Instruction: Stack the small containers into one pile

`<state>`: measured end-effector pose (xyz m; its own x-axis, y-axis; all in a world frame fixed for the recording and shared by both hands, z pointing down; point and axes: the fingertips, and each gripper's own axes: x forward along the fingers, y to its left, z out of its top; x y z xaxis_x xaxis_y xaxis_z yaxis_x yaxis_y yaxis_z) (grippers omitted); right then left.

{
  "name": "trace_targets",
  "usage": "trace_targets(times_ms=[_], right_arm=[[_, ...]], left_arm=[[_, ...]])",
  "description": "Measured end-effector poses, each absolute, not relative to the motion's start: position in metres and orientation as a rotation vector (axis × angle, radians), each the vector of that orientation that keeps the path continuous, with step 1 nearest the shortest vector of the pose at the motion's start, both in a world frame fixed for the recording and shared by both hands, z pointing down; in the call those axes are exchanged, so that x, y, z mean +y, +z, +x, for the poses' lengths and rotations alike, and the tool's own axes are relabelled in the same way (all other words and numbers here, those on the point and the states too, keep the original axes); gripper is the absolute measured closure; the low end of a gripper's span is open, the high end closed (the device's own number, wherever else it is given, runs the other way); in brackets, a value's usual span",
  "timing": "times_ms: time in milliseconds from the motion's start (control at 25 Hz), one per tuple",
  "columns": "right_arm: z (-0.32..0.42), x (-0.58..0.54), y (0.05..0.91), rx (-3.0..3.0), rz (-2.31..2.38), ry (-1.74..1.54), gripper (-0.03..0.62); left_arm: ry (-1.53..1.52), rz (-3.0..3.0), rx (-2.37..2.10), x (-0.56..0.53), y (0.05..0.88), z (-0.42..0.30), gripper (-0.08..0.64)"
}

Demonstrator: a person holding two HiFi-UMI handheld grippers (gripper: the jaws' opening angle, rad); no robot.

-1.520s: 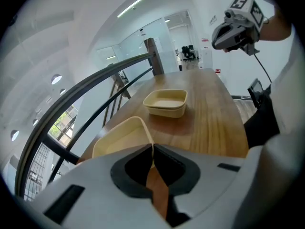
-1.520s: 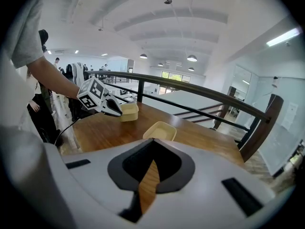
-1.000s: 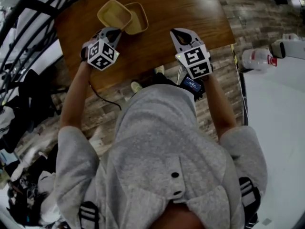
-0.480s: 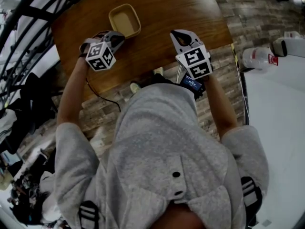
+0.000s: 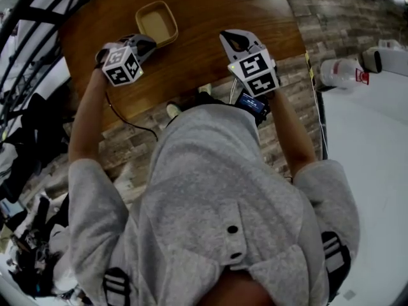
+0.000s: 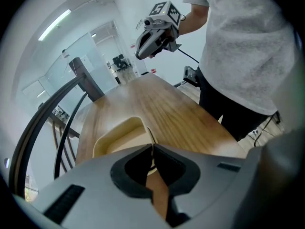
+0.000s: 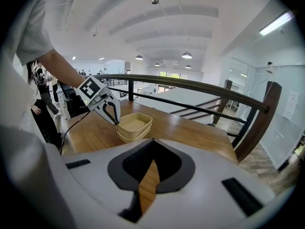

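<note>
Nested containers [image 7: 135, 126] sit far left on the tabletop [image 7: 190, 128], rim pinched in the left tool [image 6: 152, 146]; the right tool [image 7: 152, 159] is closed, empty. The pile could be dragged if withdrawn before release.

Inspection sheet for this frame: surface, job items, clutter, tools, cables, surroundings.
surface: wooden table, bare apart from the containers.
job's things: two tan containers, nested in one pile on the table's far-left part.
clutter: nothing seen.
grippers: left tool shut on the top container at its rim; right tool shut, empty, above the table.
cables: dark cable trails from the left tool past the table's near edge.
surroundings: curved railing behind the table; white bottle on the floor, right.
</note>
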<state>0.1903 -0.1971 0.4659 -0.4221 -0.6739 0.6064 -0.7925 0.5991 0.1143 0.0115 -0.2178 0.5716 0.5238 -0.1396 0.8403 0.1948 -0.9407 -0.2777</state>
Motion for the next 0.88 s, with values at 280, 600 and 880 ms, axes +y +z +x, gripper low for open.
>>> trace_targets(times_ms=[280,600,880], right_arm=[[0.201,-0.202,0.469,-2.225,1.134,0.256,0.577],[0.208,-0.209,0.474,-2.254,1.109,0.272,0.577],[0.195,-0.221,0.473,-2.297,1.066,0.252,0.577]], left_arm=[[-1.435,-2.432,-0.042,-0.219,0.584,0.016,0.534],[-1.445,-2.596,0.245,-0.232,0.585,0.023,0.436],[-1.299,-2.859,0.705,-0.258,0.555,0.005,0.417]])
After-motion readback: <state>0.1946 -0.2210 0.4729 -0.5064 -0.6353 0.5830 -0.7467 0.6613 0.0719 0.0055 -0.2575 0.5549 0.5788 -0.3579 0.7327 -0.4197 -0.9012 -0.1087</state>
